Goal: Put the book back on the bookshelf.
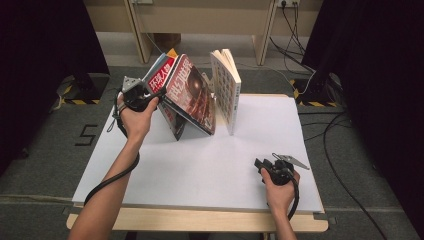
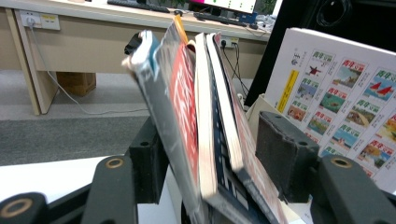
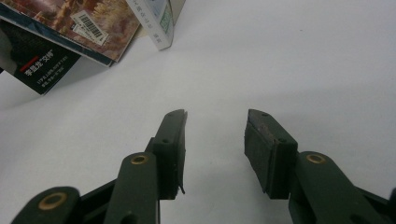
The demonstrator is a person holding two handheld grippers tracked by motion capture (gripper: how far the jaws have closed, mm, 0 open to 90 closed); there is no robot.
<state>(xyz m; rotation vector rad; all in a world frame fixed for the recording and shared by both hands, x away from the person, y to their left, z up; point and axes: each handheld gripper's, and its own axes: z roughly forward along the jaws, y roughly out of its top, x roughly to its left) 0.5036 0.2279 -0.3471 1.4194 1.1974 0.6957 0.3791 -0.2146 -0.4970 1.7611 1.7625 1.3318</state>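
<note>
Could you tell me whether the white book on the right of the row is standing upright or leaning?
Roughly upright: the white book stands on its bottom edge, pages slightly fanned, apart from the leaning magazines.

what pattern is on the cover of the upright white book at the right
A grid of small colourful pictures on the white book, clearest in the left gripper view.

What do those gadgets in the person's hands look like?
Each hand grips a black two-jaw tool: left gripper, right gripper. Both carry a grey three-cornered plate and trail a black cable. Up close the jaws show brass-coloured rivets and dark foam-like pads. The forearms are bare.
</note>
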